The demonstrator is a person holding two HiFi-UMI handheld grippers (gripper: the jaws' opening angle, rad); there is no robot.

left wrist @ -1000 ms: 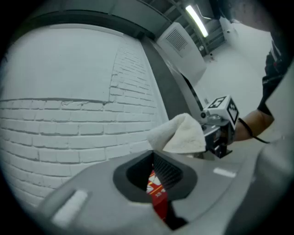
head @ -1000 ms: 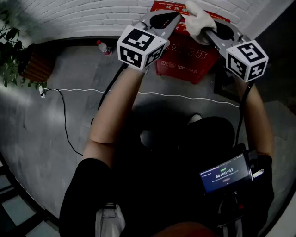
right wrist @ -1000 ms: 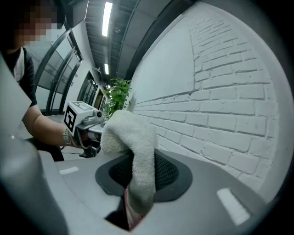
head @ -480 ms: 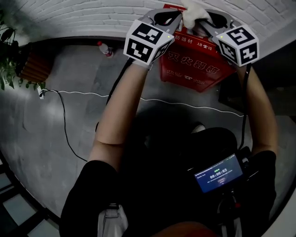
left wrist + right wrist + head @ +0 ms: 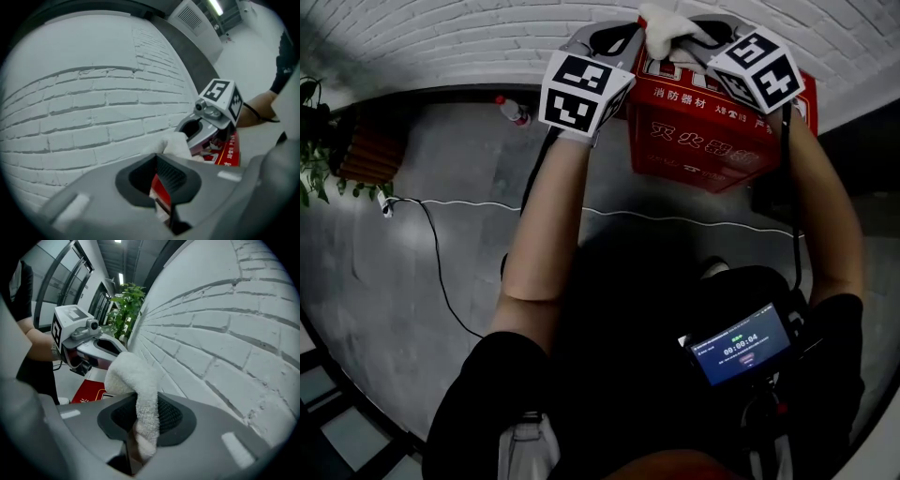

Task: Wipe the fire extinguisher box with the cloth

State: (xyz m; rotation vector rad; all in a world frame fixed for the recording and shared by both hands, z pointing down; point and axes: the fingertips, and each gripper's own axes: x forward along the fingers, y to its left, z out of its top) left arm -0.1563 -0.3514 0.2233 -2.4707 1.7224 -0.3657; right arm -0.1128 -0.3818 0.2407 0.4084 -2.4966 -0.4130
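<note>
The fire extinguisher box (image 5: pixel 703 141) stands on the grey floor (image 5: pixel 441 272), its back to the white brick wall (image 5: pixel 487 37). Its red front, printed with white characters, faces away from the wall toward the person. In the head view the front reads wider than it is tall, so its long side runs along the wall, left to right.

The white cloth (image 5: pixel 667 26) sits bunched above the box's top edge, on the wall side, between the two sets of tongs. Whether it presses on the box cannot be made out. Its length runs across from one gripper to the other, parallel to the wall.

The right gripper (image 5: pixel 698 36) has its tongs closed on the cloth. In the right gripper view the fabric fills the gap between the pads, rises out of them and folds over toward the other gripper.

The left gripper (image 5: pixel 630 37) points in from the opposite side. Its tongs are drawn narrow, with a strip of white caught in the slit and some red of the box showing behind. The rest of the cloth bulges just beyond the tips.

A plastic bottle (image 5: pixel 512 110) lies by the foot of the wall, well left of the box. A white cable (image 5: pixel 469 202) trails across the floor, and a potted plant (image 5: pixel 319 150) stands at the far left.
</note>
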